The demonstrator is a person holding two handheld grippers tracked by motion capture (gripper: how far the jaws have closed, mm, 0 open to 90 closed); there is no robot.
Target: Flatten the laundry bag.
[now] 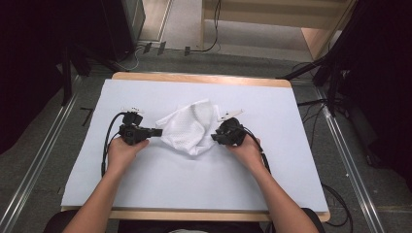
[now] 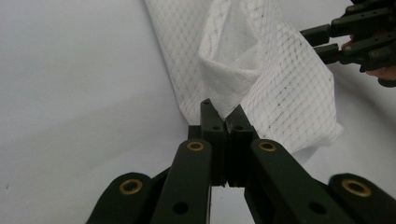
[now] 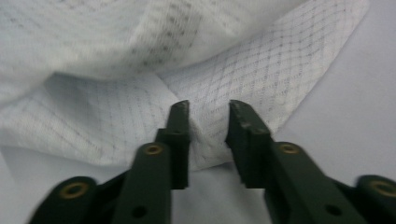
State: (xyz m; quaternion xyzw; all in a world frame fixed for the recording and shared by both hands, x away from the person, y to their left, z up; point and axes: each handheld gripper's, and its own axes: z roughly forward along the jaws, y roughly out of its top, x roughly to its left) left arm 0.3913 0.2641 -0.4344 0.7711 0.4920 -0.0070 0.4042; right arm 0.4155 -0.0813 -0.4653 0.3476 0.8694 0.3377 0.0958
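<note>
Two tongs worked the white mesh cloth [image 1: 190, 127] crumpled mid-counter [image 1: 145, 184]; my left tongs [image 2: 223, 116] were clamped on a fold; my right tongs [image 3: 208, 122] stood apart astride its edge; closing shallow, I judged, could lose that hem.

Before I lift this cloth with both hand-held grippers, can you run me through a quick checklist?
1. Left hand-held gripper shut on the cloth: ok, a peak of fabric is pinched between the closed jaws.
2. Right hand-held gripper gripping: not ok, its jaws stand apart with a fold of cloth between them, pads not pressing.
3. Right jaws over an edge: ok, the cloth's edge lies just inside the tips.
4. Cloth flat: not ok, it is crumpled and folded over itself.
5. Cloth fully on the table: ok.
6. Cables off the cloth: ok in the high view.
</note>
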